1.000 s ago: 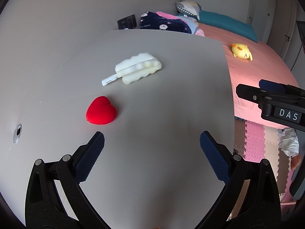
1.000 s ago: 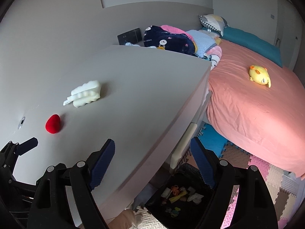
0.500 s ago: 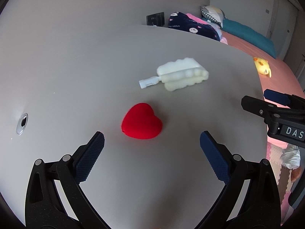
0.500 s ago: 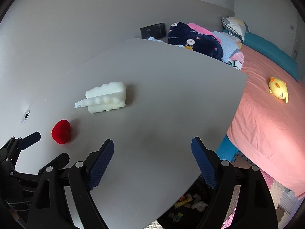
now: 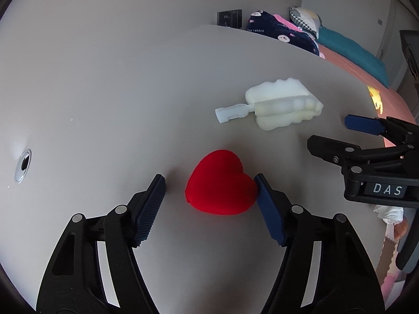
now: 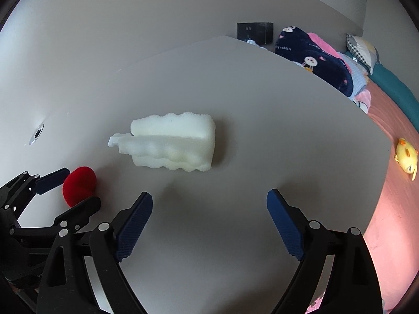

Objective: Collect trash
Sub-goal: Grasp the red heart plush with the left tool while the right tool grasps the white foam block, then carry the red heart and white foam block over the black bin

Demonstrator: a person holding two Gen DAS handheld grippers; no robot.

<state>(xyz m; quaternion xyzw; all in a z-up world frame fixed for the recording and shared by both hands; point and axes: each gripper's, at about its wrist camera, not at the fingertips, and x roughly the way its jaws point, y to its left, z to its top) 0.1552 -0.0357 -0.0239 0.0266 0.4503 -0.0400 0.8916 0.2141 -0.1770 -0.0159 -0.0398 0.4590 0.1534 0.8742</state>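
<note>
We note the left gripper [image 5: 210,189] straddling the red heart [image 5: 221,183] mid-table [image 5: 104,104]; its jaws have just been closing, right pad touching the heart, left pad apart. The right gripper [image 6: 209,213], jaws just widening, holds nothing near the white sponge [image 6: 172,141]. A bed [image 6: 392,196] runs beside the table's right edge.

Grey tabletop [image 6: 235,209] against a pale wall [image 6: 131,26]; at two o'clock, pink-covered bed [image 6: 392,183] with teal pillow [image 5: 353,49]
</note>
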